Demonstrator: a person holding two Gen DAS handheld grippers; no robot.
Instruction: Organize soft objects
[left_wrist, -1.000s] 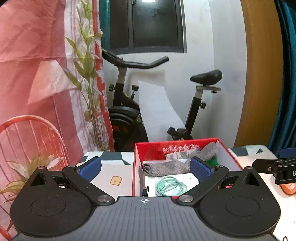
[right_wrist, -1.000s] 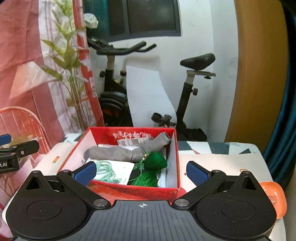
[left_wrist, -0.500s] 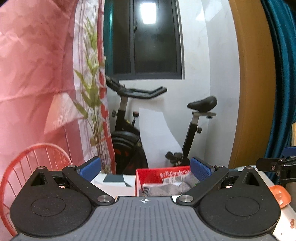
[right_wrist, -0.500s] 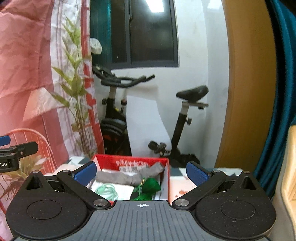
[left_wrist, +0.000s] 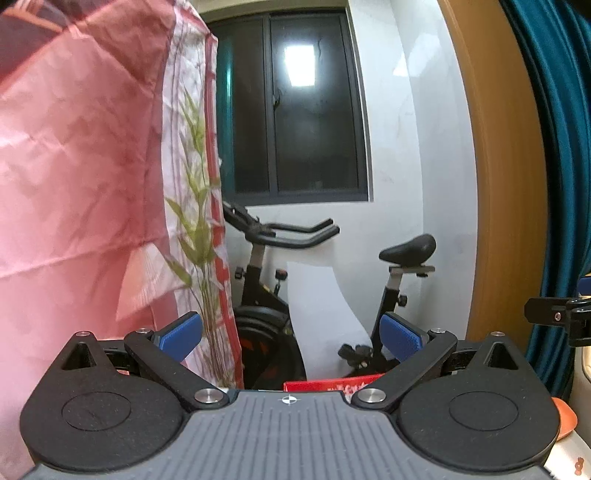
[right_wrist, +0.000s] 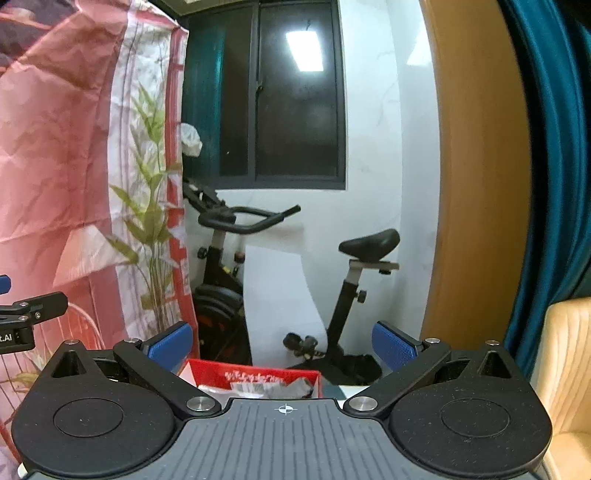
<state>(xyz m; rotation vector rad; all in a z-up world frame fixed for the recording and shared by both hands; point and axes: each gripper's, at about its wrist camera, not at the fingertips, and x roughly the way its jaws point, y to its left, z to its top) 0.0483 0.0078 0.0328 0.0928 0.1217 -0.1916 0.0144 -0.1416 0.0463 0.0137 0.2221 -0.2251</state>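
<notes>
The red cardboard box (right_wrist: 255, 376) with white printing on its inner far wall sits low in the right wrist view, just past the tool body, with a bit of grey knitted cloth (right_wrist: 295, 389) showing inside it; the rest of its contents are hidden. In the left wrist view only a strip of the box's far rim (left_wrist: 332, 383) shows, right of centre.

The right tongs (right_wrist: 282, 341) stand wide apart, blue pads bare, holding nothing, pointed above the box. The left tongs (left_wrist: 291, 338) are likewise spread wide and bare.

An orange rounded object (left_wrist: 567, 419) peeks in at the far right edge of the left view. Beyond stands a black exercise bike (right_wrist: 236, 266) against a white wall, under a dark window (right_wrist: 295, 92). A pink sheet printed with green bamboo leaves (left_wrist: 92, 166) hangs at left, a teal curtain (right_wrist: 554, 147) at right.
</notes>
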